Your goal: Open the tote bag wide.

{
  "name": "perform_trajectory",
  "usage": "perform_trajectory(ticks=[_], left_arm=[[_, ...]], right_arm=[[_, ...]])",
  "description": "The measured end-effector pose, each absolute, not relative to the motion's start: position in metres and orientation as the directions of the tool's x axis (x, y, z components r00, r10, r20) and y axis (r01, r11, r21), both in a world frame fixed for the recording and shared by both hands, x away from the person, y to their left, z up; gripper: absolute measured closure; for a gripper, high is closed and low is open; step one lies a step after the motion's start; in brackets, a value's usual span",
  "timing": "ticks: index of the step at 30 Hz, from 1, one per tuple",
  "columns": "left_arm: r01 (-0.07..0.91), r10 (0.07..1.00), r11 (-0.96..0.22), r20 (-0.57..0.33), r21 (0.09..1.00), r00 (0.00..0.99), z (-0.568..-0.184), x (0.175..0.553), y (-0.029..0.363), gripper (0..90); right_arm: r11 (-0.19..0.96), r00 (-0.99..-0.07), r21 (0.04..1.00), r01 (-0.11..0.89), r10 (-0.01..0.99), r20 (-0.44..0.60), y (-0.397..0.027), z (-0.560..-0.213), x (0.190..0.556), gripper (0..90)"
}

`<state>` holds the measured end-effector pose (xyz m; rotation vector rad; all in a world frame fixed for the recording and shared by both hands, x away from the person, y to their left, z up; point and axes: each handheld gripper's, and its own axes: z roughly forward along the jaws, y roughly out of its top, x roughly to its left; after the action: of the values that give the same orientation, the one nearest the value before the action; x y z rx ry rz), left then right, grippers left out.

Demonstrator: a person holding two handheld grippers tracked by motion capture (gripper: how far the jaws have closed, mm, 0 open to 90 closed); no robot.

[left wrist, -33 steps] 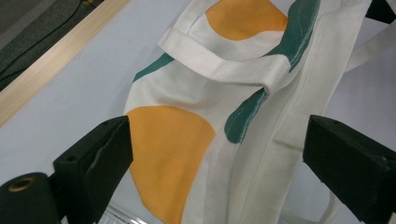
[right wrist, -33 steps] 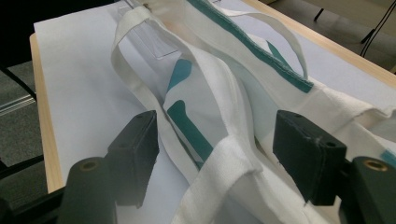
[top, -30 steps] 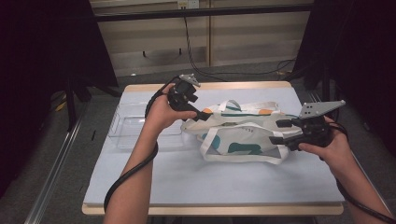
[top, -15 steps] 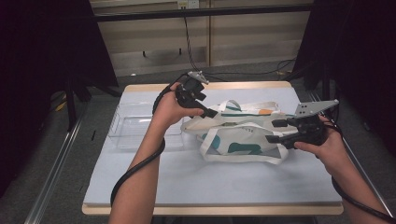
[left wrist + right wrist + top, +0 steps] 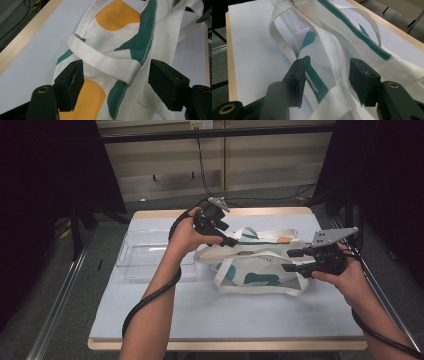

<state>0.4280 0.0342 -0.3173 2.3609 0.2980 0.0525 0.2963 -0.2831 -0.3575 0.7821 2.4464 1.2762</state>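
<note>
A white cloth tote bag point(image 5: 255, 265) with teal and orange patches lies crumpled on the table. My left gripper point(image 5: 229, 240) is at its far left end. In the left gripper view the left gripper point(image 5: 116, 72) straddles a folded handle strap point(image 5: 105, 61) and the teal-edged rim; its jaws have just been closing, and the pads stand clear of the cloth. My right gripper point(image 5: 292, 261) is at the bag's right end. In the right gripper view the right gripper point(image 5: 327, 67) has the bag's seamed rim point(image 5: 337, 72) between its jaws, which have also just been closing, with gaps on both sides.
A clear plastic tray point(image 5: 145, 255) sits on the left of the white-covered table point(image 5: 200, 310), beside the bag. The wooden table edge runs along the far side. Dark frame posts stand left and right of the table. Cables trail from both grippers.
Both grippers' jaws have narrowed around the bag's cloth. The right gripper has edged slightly left onto the bag; the left hand has stayed about in place.
</note>
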Motion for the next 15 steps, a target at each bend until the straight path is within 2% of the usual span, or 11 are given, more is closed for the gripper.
perform_trajectory(ticks=[5, 15], left_arm=[[0.189, 0.213, -0.705, -0.05, 0.684, 0.976, -0.32, 0.427, 0.031, 36.3], [0.177, 0.196, -0.717, -0.049, 0.674, 0.979, -0.322, 0.425, 0.023, 46.6]], right_arm=[[0.467, -0.819, 0.818, 0.335, 0.574, 0.008, -0.282, -0.356, 0.297, 56.7], [0.474, -0.817, 0.808, 0.351, 0.576, 0.018, -0.28, -0.358, 0.299, 66.5]])
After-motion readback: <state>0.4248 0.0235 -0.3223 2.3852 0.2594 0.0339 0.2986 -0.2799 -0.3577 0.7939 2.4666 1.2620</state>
